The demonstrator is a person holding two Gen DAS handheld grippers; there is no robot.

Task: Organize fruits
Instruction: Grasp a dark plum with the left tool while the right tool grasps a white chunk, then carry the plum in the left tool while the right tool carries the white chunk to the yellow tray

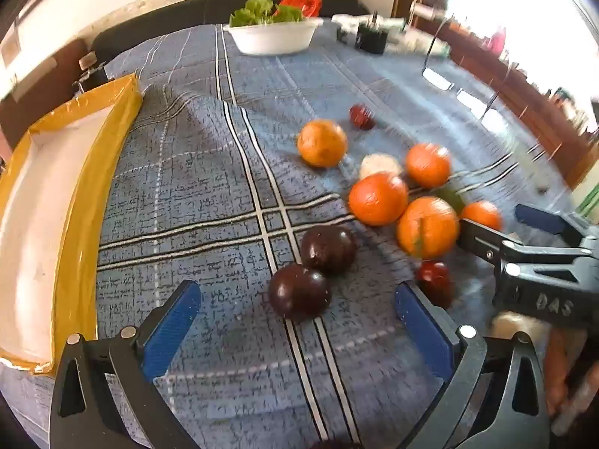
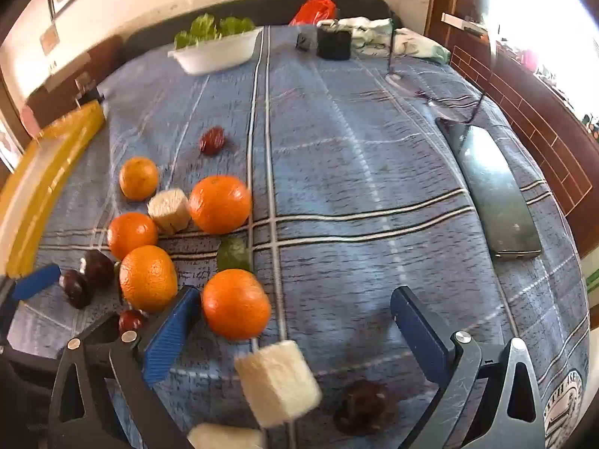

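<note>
Several oranges (image 1: 378,199) lie on the blue plaid cloth (image 1: 209,202), with two dark plums (image 1: 299,292) and small red dates (image 1: 361,116) around them. My left gripper (image 1: 295,310) is open, its jaws on either side of the nearer plum. My right gripper (image 2: 294,312) is open and empty, with an orange (image 2: 236,303) just by its left finger. It also shows in the left wrist view (image 1: 524,220) beside the oranges. White sugarcane-like chunks (image 2: 279,383) and a dark date (image 2: 365,406) lie under the right gripper.
A yellow-rimmed white tray (image 1: 127,112) stands at the left. A white bowl of greens (image 1: 273,37) is at the back, with a red bag (image 1: 303,2) behind it. A phone (image 2: 494,191) lies at the right. A black box (image 2: 334,45) stands at the far edge.
</note>
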